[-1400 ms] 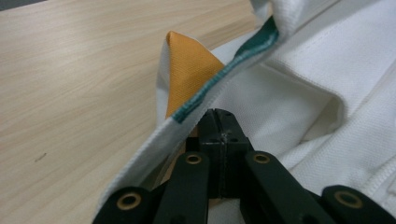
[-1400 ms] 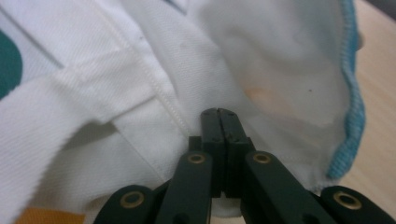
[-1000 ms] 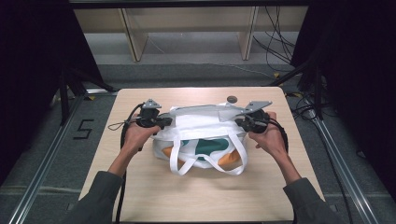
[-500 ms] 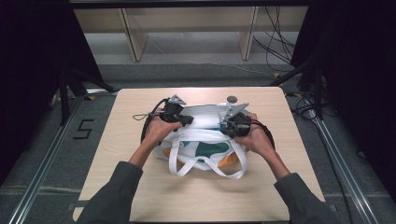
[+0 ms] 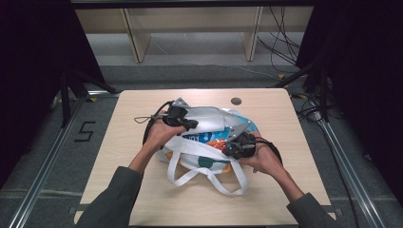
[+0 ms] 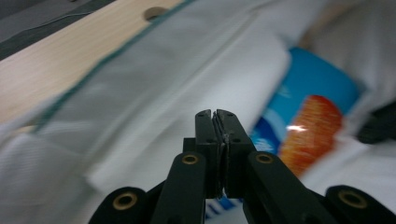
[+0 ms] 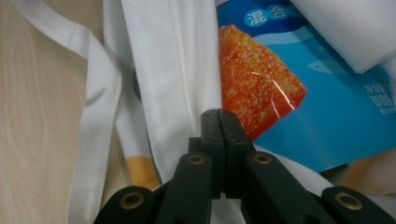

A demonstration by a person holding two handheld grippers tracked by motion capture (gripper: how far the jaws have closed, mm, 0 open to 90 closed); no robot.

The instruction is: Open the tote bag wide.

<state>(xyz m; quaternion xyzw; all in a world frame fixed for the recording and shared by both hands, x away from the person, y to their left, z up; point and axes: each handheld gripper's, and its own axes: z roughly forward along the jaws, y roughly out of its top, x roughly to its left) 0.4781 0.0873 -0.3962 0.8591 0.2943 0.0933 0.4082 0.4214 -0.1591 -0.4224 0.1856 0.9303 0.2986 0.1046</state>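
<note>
A: What is the biggest thing here?

B: A pale wooden table (image 5: 142, 190), seen from above. A person's two forearms reach in from its near edge. Everything else is placed around a white cloth tote bag (image 5: 209, 118), which lies flat near the middle of the table.

A: Tell me about the bag.

B: It is white fabric with a thin green edge, slumped and creased. Its two white strap handles (image 5: 209, 175) loop out from the bag toward the person. On the bag's near face there are printed patches of dark green and orange. A blue snack packet (image 7: 327, 102) with a picture of an orange crumbed piece shows at the bag's mouth, partly covered by white fabric.

A: Where are the two grippers?

B: The left gripper (image 5: 192, 124) sits at the bag's far left part, over the white fabric. The right gripper (image 5: 229, 151) sits at the bag's right side, just beside the blue packet. They are near each other, with the bag's opening between them.

A: Are their jaws open or closed?

B: Both pairs are pressed together. In the left gripper view the black jaws meet with a thin sliver caught between them; I cannot tell what it is. In the right gripper view the jaws meet at the bag's white rim beside the packet; whether they pinch cloth I cannot tell.

A: Anything smaller?

B: A small round hole (image 5: 236, 101) in the tabletop, beyond the bag.
</note>
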